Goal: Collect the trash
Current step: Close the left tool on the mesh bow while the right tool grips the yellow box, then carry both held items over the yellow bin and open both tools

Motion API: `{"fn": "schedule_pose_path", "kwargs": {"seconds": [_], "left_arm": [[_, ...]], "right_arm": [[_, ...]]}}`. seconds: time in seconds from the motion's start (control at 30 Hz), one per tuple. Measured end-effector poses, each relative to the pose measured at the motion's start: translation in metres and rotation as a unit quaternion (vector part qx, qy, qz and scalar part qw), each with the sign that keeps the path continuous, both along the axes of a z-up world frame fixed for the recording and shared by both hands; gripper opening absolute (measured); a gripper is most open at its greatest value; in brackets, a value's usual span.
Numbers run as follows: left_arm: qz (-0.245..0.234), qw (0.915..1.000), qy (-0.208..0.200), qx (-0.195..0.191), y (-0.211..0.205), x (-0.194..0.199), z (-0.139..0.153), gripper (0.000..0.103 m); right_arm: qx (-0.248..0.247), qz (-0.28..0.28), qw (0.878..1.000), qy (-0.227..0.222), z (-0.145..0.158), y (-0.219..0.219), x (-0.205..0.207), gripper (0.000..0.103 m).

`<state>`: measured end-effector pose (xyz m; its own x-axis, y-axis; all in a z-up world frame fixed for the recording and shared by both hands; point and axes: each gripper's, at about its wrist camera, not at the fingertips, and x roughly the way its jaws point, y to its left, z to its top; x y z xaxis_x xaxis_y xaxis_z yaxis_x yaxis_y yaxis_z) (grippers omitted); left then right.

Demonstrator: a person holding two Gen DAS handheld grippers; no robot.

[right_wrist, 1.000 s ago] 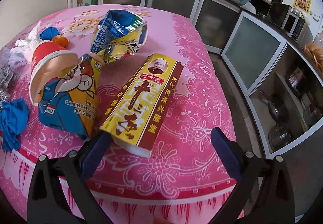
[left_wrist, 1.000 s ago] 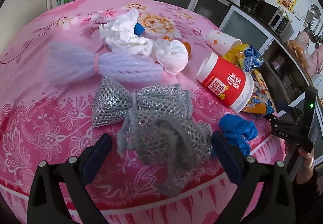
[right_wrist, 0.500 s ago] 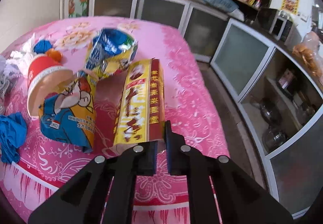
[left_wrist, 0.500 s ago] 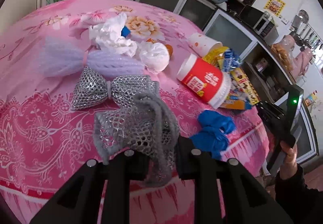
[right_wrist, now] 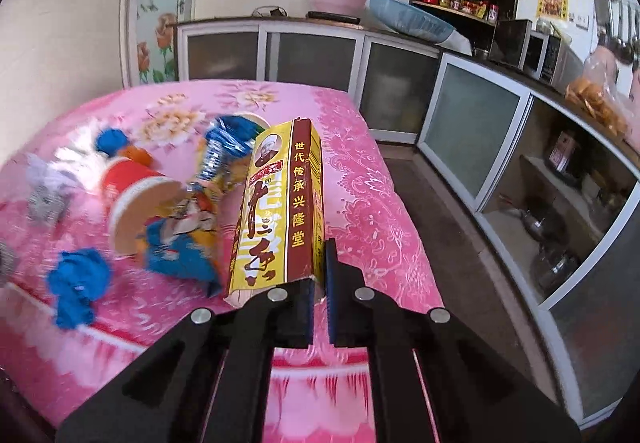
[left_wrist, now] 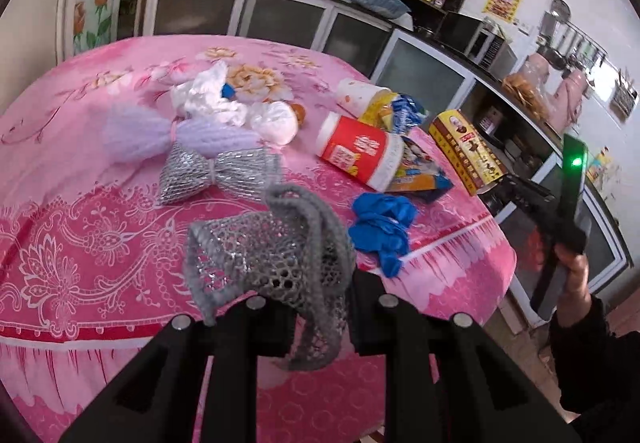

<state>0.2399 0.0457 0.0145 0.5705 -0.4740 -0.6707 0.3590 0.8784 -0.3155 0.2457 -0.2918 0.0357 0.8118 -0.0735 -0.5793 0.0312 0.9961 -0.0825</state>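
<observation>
My left gripper (left_wrist: 320,317) is shut on a grey mesh net (left_wrist: 272,255) and holds it above the near edge of the pink-clothed table (left_wrist: 80,243). My right gripper (right_wrist: 319,303) is shut on the near end of a yellow and maroon carton (right_wrist: 280,211), lifted and tilted up; the carton (left_wrist: 466,149) also shows in the left wrist view. On the table lie a red and white cup (left_wrist: 360,153), a blue glove (left_wrist: 380,231), a silver mesh bow (left_wrist: 216,173), a lilac net (left_wrist: 176,133), white crumpled paper (left_wrist: 224,103) and snack bags (right_wrist: 188,235).
Grey glass-door cabinets (right_wrist: 400,83) run along the back and right, with a microwave (right_wrist: 540,51), basins and a shelf of jars on top. Open floor (right_wrist: 452,243) lies between the table and the right cabinets. The person's right hand (left_wrist: 572,275) shows at the table's right.
Both grippers went from open to shut. The left took hold of the grey net and lifted it. The right took hold of the carton and raised it off the table.
</observation>
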Motion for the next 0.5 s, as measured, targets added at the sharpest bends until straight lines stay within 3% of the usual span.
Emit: {"fn": "schedule_pose_path", "kwargs": {"seconds": [0.2, 0.3, 0.4, 0.5], "left_arm": [[-0.067, 0.9973, -0.028, 0.002, -0.039, -0.028, 0.016, 0.019], [-0.123, 0.9919, -0.032, -0.001, -0.071, -0.043, 0.02, 0.019], [-0.186, 0.982, -0.034, 0.002, -0.112, -0.059, 0.02, 0.019], [-0.255, 0.9664, -0.033, 0.006, -0.156, -0.079, 0.016, 0.019]], "right_arm": [[0.049, -0.014, 0.999, -0.011, 0.027, -0.022, -0.069, 0.004], [0.045, -0.044, 0.998, -0.016, 0.035, -0.042, -0.118, 0.004], [0.036, -0.085, 0.996, -0.007, 0.032, -0.065, -0.165, 0.004], [0.031, -0.127, 0.991, 0.013, 0.023, -0.09, -0.205, 0.004]]}}
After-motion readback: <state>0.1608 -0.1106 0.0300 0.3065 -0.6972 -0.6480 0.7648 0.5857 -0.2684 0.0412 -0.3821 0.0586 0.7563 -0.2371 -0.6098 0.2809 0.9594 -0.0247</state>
